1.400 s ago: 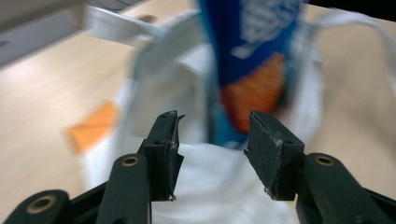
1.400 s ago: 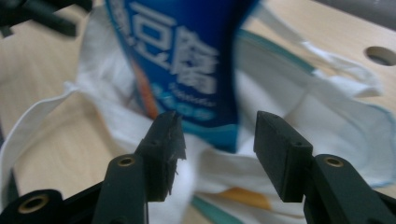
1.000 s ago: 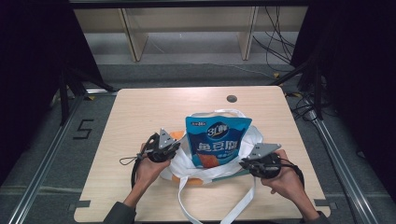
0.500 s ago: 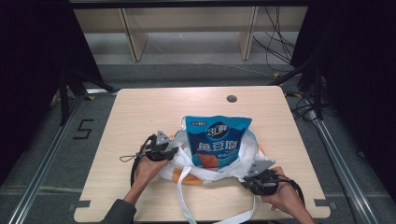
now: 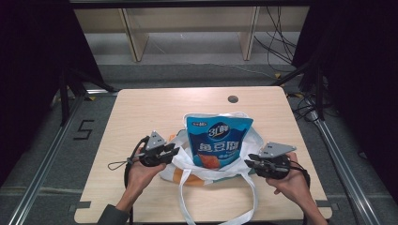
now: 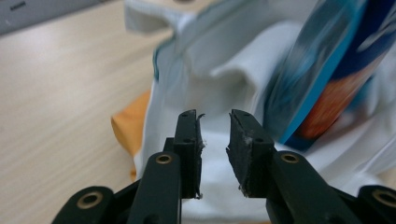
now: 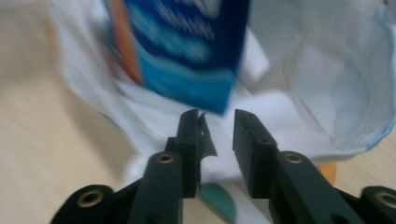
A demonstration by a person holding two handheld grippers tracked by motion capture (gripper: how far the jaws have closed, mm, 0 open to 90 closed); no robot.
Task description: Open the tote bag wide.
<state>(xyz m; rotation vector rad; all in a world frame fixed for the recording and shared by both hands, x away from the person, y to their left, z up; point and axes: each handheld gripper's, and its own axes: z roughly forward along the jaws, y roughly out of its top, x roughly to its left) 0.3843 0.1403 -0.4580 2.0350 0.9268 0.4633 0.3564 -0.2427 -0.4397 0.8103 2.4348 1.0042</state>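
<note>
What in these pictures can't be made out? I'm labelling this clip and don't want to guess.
- Lower part of the blue snack pouch: high view, hidden inside the white cloth tote bag.
- Pouch lettering: both gripper views, blurred.
- Bag's long white handle loop: high view, cut off by the bottom edge.
- Small dark round spot on the wooden table: high view, too small to identify.
- Orange patch under the bag: left gripper view, mostly covered by cloth.

Light wooden counter (image 5: 141,117) filling mid-frame, round dark grommet hole (image 5: 233,99) near its upper edge, white tote bag (image 5: 187,164) lying at lower centre, straps trailing downward
</note>
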